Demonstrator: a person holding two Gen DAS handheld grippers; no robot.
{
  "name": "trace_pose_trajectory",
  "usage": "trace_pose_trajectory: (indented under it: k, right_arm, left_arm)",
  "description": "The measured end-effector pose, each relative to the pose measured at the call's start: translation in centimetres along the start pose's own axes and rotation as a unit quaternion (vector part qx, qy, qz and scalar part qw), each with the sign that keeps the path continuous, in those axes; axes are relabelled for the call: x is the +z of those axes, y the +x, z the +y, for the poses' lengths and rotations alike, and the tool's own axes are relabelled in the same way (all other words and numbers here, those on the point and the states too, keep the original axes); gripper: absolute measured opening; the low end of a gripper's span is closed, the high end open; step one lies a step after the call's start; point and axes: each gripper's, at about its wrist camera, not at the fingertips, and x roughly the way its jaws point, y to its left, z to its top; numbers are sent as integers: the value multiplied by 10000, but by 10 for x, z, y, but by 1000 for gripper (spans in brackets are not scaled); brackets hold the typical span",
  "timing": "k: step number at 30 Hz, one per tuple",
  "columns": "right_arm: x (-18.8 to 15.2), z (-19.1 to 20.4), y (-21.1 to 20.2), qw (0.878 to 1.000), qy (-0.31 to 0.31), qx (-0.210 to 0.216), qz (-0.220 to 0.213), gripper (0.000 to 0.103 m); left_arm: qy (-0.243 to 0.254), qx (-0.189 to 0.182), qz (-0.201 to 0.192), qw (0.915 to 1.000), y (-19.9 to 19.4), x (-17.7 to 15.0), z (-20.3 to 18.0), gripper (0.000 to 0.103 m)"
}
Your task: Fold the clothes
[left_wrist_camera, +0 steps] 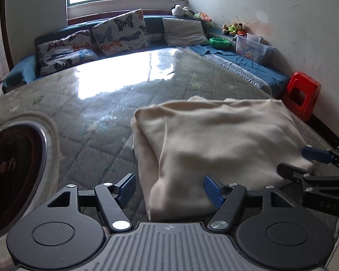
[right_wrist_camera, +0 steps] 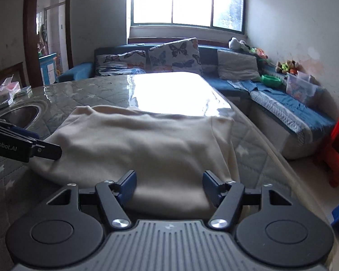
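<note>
A cream garment (left_wrist_camera: pixel 214 140) lies folded over on the glass-topped quilted table (left_wrist_camera: pixel 97 113); it also shows in the right wrist view (right_wrist_camera: pixel 135 144). My left gripper (left_wrist_camera: pixel 169 190) is open, its jaws astride the garment's near left corner. My right gripper (right_wrist_camera: pixel 169 187) is open, its jaws astride the garment's near right edge. The right gripper also shows in the left wrist view (left_wrist_camera: pixel 305 160) at the garment's right side. The left gripper shows in the right wrist view (right_wrist_camera: pixel 43 144) at the garment's left edge.
A round cooktop recess (left_wrist_camera: pixel 13 171) is set in the table at the left. A blue sofa with butterfly cushions (left_wrist_camera: pixel 119 31) runs behind and along the right wall. A red stool (left_wrist_camera: pixel 301 94) stands on the floor at the right. Small boxes (right_wrist_camera: pixel 9 92) sit far left.
</note>
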Motion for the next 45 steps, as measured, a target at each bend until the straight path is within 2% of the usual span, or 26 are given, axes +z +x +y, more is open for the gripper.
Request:
trace_pose_trajectory:
  k: [8, 18, 26, 45]
  right_arm:
    - [-5, 8, -16, 9999, 89, -143, -12, 86]
    - [-7, 13, -27, 9996, 193, -219, 1, 103]
    - [-10, 19, -31, 9994, 154, -316, 41, 103]
    - [-18, 31, -37, 9989, 102, -431, 130, 103]
  left_arm:
    - [42, 104, -58, 9999, -17, -15, -9, 91]
    - [0, 154, -21, 9999, -30, -28, -14, 102]
    - [58, 294, -94, 9995, -39, -37, -16, 103]
    - [-12, 322, -181, 9993, -53, -55, -18, 103]
